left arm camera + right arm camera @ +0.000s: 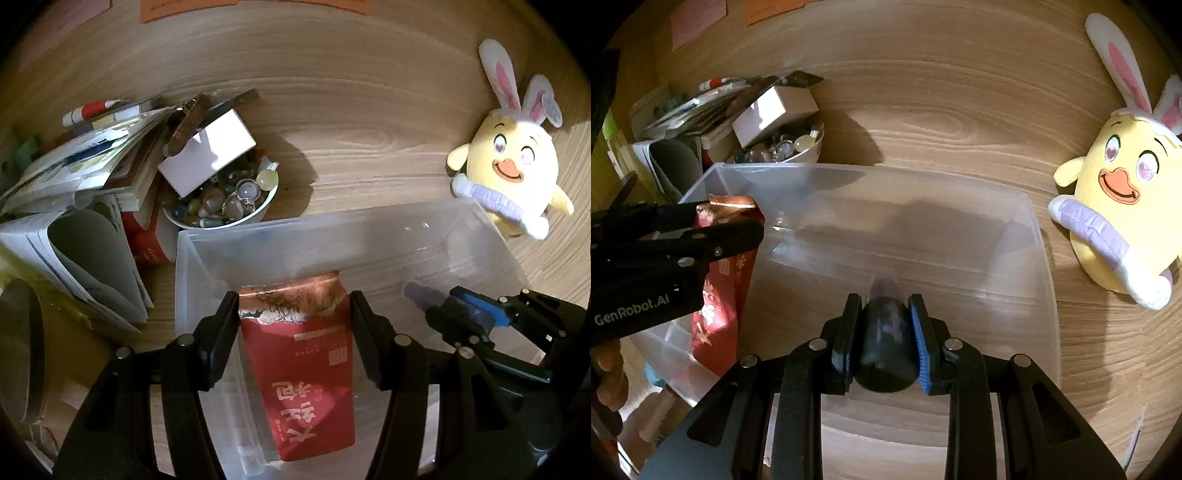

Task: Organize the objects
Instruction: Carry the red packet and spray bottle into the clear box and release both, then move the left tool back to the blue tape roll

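Two hand-held grippers are hovering over a clear plastic bin (1030, 236) sitting on a wooden table (923, 110). The left gripper (293, 317) is clamping a red packet (306, 373) printed with pale characters — its jaws standing about half open, one finger pressing each side of the packet near the torn, coppery top. The packet is hanging inside the bin at its left end, its lower part showing through the near wall in the left wrist view.

The right gripper (884, 339) is gripping a dark, rounded cylinder (884, 347) with a pale purple tip pointing away from the camera; its jaws are nearly closed, the blue pads (918, 343) pressing both sides. The cylinder is sitting above the bin's interior, toward the near wall.

Beyond the bin's far left corner, a white bowl (258, 214) of glass beads and stones is standing just beside a leaning pile of books and papers (92, 177) — a small white box (207, 155) is resting tilted on the bowl's rim. To the right of the bin, a yellow plush chick (1126, 206) with rabbit ears is lying on the table, close to the bin's corner.
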The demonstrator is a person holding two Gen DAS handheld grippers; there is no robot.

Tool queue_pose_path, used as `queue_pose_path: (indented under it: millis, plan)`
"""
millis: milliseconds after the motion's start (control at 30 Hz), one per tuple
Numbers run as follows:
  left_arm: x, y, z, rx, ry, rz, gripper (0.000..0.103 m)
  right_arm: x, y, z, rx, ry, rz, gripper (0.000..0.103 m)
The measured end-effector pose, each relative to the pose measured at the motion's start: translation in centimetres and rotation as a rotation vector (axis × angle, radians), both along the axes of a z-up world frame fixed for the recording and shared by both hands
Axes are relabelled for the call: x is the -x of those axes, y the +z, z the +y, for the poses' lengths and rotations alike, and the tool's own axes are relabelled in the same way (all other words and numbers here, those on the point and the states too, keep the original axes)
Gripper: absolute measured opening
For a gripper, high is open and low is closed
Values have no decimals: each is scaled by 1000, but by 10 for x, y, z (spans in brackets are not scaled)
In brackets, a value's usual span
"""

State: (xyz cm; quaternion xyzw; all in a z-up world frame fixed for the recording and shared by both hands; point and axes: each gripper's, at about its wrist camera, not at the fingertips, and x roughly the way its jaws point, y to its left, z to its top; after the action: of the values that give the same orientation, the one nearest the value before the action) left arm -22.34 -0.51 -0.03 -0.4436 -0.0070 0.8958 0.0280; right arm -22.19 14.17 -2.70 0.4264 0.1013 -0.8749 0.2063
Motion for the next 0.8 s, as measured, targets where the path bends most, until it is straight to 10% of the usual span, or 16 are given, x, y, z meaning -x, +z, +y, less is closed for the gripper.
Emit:
queue_pose_path:
  millis: [333, 800]
  plan:
    - [-12, 7, -7, -18, 5, 26, 59, -11, 16, 1, 12, 6, 40, 40]
    - [-73, 46, -12, -10, 5, 161, 91, -58, 64, 25, 92, -12, 163, 74]
